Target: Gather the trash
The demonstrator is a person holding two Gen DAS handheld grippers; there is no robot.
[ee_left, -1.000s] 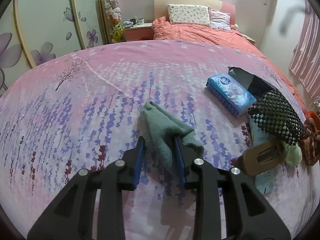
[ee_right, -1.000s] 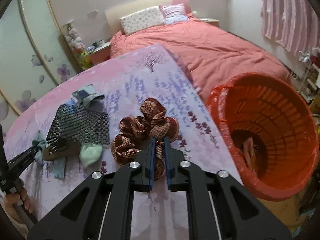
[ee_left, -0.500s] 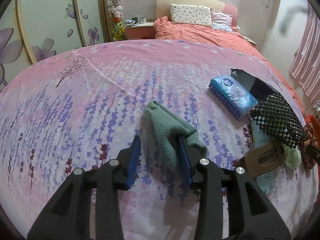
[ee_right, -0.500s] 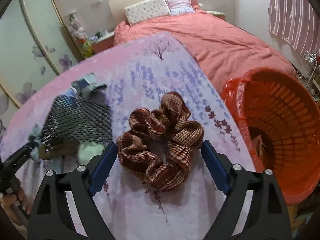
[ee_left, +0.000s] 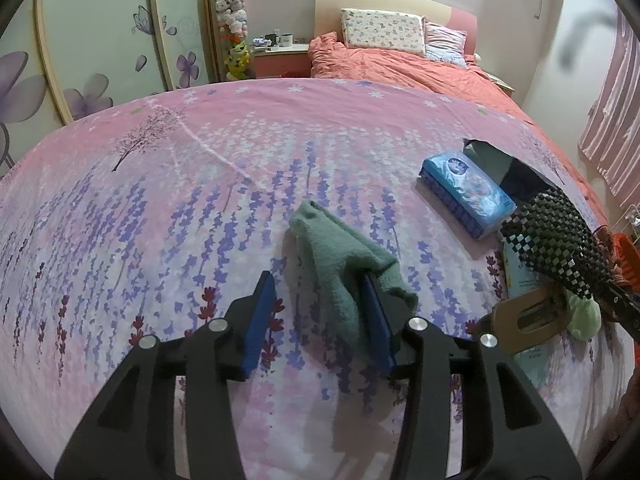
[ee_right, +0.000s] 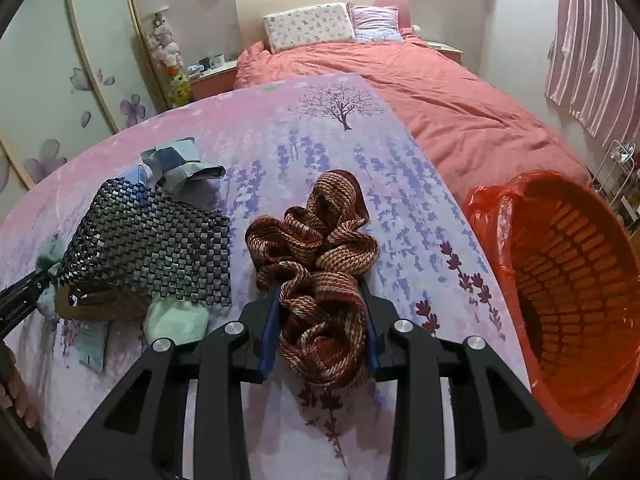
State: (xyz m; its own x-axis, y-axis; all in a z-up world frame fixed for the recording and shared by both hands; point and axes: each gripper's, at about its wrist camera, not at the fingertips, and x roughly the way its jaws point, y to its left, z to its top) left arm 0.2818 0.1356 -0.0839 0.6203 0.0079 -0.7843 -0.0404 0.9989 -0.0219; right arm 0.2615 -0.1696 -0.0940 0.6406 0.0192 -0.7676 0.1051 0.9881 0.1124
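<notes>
Scrunchie: we have the right tongs closing onto the brown woven scrunchie, pads against its near loops, on the flowered bedspread.
Cloth: left tongs, just widening, stand apart; green cloth touches one pad only, ungripped.
Basket: red-lined orange basket beside the bed; contents unclear to us.

Black tool, blue pads, silver screws

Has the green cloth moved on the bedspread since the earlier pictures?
No. The green cloth lies the same way beside the blue tissue pack; only the left gripper jaws have just been opening around it.
</notes>
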